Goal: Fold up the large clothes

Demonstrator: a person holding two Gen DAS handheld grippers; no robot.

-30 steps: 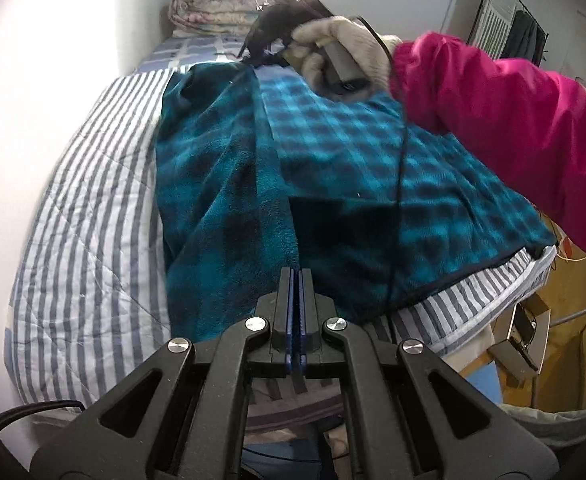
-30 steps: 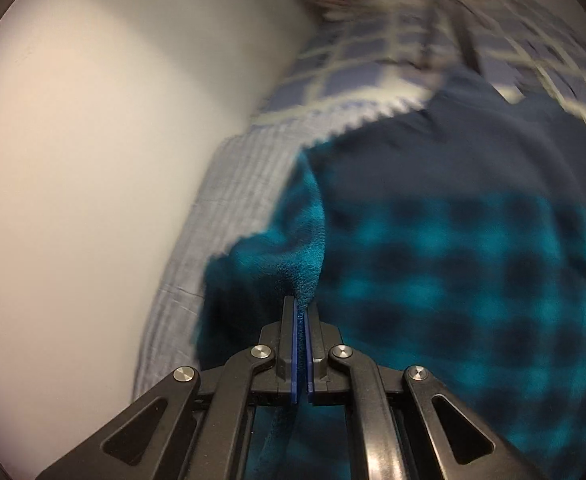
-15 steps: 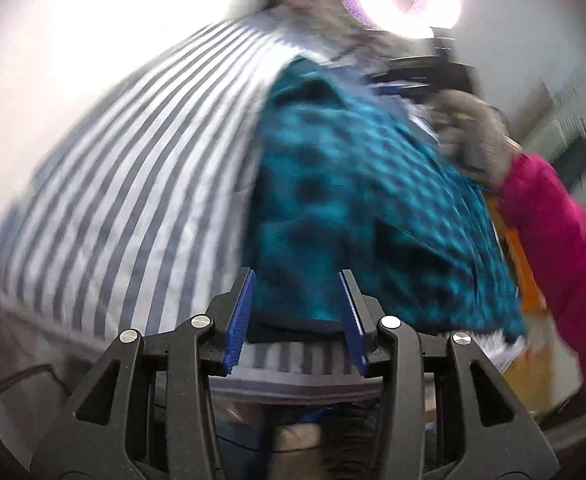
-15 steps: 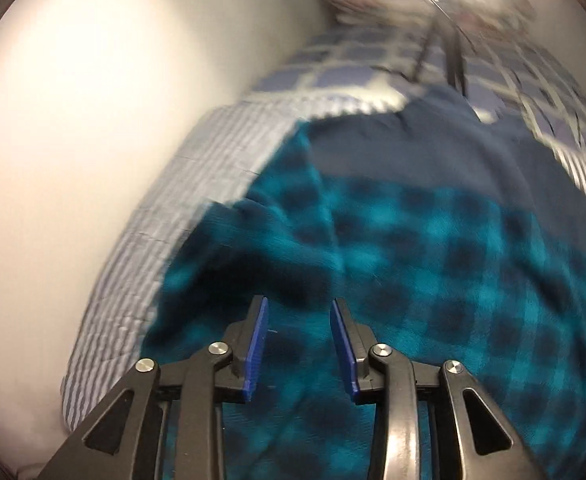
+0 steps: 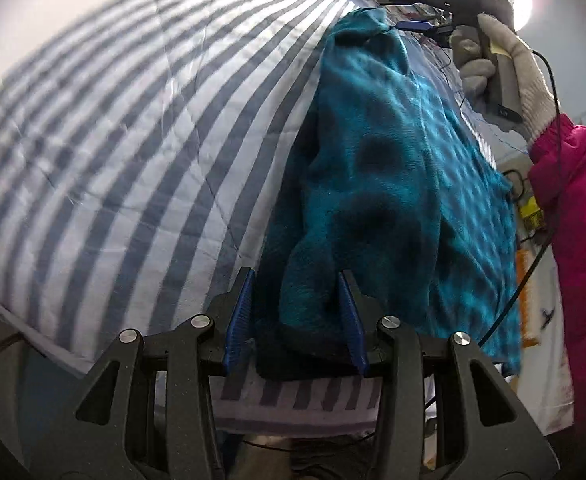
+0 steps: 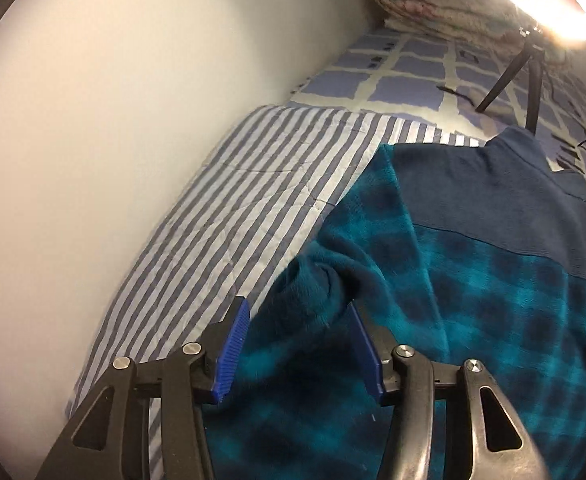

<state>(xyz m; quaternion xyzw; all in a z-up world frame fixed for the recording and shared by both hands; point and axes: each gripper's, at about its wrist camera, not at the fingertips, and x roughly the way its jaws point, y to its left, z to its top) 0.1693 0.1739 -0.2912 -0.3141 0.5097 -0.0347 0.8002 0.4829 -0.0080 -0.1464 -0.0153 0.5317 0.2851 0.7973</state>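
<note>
The teal plaid fleece (image 5: pixel 393 184) lies on the striped sheet (image 5: pixel 133 140), its folded edge bunched along the side toward the wall (image 6: pixel 93 120). The left gripper (image 5: pixel 297 316) is spread, 2 blue pads straddling the fleece's hem. The right gripper (image 6: pixel 299 344) is spread too, around a raised fold at the fleece's far end.

Both grippers, clamped on the teal plaid garment (image 5: pixel 393 168) one second earlier, are now parted. The fabric fold is released from the left gripper (image 5: pixel 297 316) and lies loose between its blue pads. The right gripper (image 6: pixel 299 344) is likewise spread, with a bunched fold dropped between its pads.
</note>
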